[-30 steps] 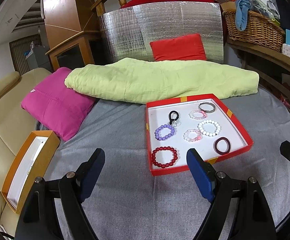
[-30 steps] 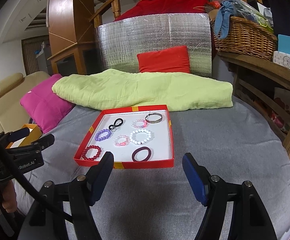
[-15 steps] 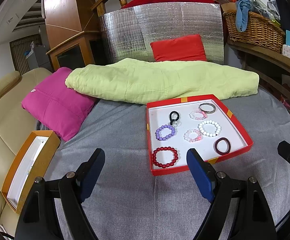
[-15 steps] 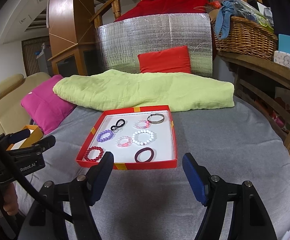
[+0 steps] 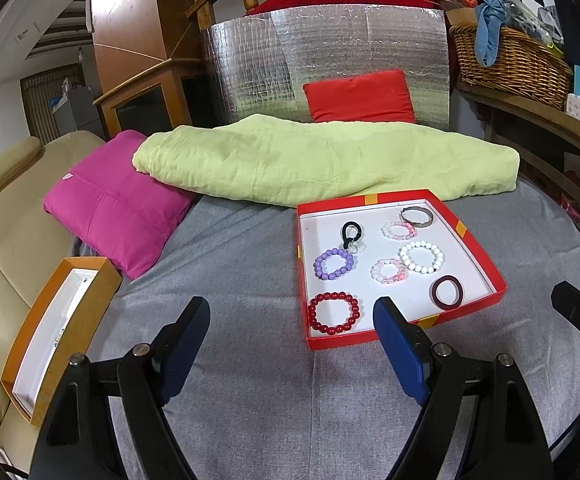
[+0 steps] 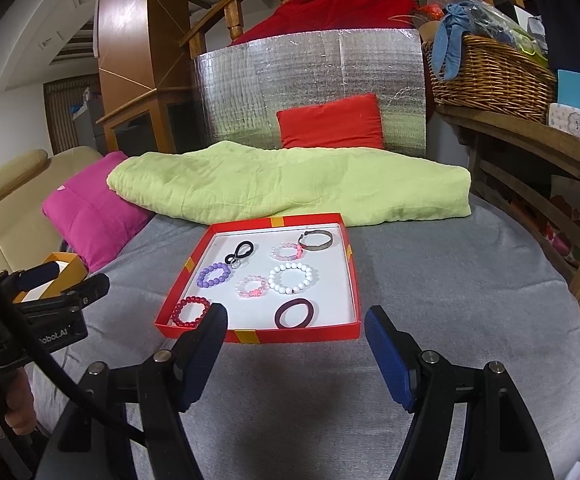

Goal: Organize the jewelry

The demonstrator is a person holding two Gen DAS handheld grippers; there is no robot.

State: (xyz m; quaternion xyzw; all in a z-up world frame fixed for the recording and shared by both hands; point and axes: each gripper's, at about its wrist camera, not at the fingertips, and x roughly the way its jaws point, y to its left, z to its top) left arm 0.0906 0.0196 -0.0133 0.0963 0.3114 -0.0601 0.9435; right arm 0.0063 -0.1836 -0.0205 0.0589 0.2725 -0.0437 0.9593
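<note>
A red tray (image 5: 470,240) with a white floor lies on the grey bed cover; it also shows in the right wrist view (image 6: 290,336). In it lie several bracelets: a red bead one (image 5: 333,312), a purple one (image 5: 333,264), a white one (image 5: 422,256), a dark maroon band (image 5: 446,292), a metal bangle (image 5: 417,216). An open orange box (image 5: 55,332) with a white lining sits at the left on the sofa. My left gripper (image 5: 292,344) is open and empty, just short of the tray's near left corner. My right gripper (image 6: 296,350) is open and empty, in front of the tray's near edge.
A green folded quilt (image 5: 322,160) lies behind the tray, with a pink cushion (image 5: 113,208) to its left and a red cushion (image 5: 360,96) against a silver panel. A wicker basket (image 6: 490,76) stands on a wooden shelf at the right.
Both grippers have drifted slightly; the tray sits a touch closer in the right wrist view. Both grippers stay open and nothing in the tray has moved.
</note>
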